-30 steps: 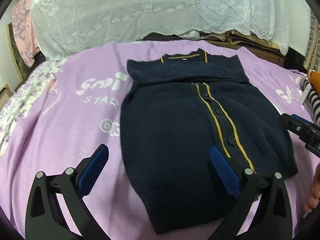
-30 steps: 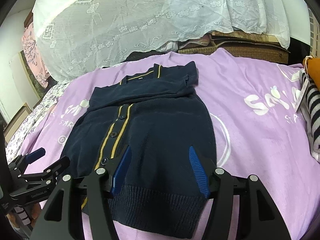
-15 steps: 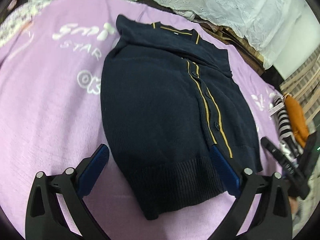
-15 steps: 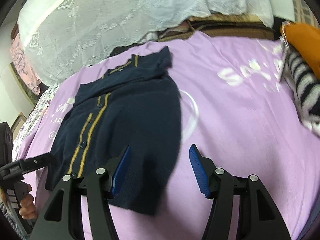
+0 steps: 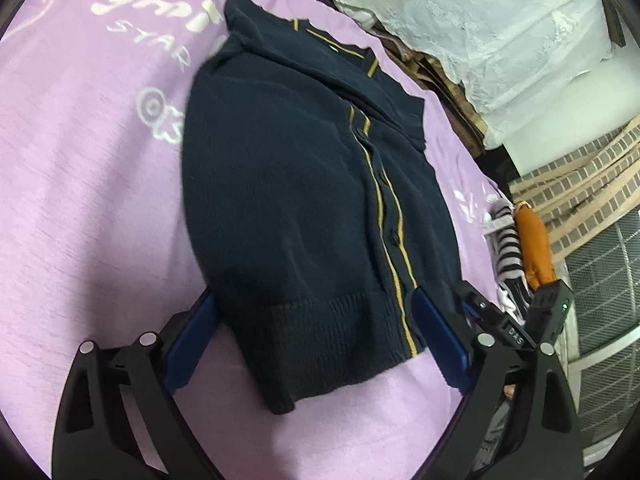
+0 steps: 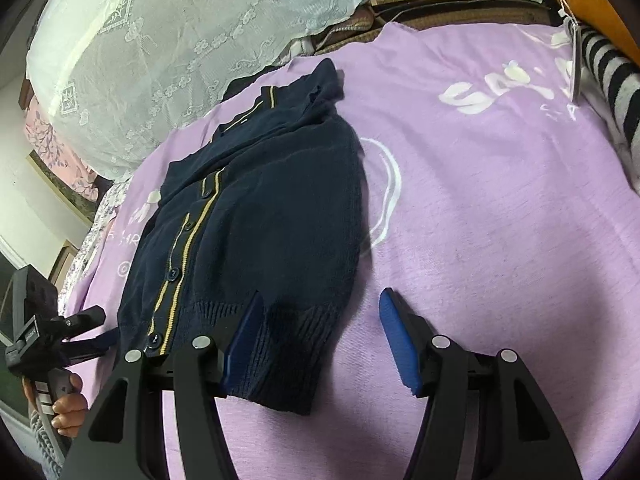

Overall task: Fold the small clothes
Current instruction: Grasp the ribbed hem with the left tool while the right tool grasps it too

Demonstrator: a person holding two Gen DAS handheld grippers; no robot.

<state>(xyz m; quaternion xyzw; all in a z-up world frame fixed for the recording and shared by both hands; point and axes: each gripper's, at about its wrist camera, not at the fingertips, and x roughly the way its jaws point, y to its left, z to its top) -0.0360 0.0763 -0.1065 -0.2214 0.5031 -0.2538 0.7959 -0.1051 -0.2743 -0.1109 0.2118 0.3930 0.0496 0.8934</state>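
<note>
A purple sheet (image 6: pixel 500 220) with white print covered the bed. Beyond the sheet's far edge hung a white lace cloth (image 6: pixel 192 40), with brown mats (image 6: pixel 440 4) stacked just below it. At the sheet's right edge lay a striped garment (image 6: pixel 612 76) touching an orange one (image 6: pixel 596 4), and off its left edge showed a pink floral fabric (image 6: pixel 44 140).

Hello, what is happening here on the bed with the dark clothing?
A person is folding a navy cardigan that lies on a purple sheet, with its sleeves already tucked in. The left hand-held gripper straddles the hem; its jaws have just been closing a little but do not pinch yet. The right hand-held gripper is open at the hem's other corner. Striped and orange clothes wait aside.
</note>
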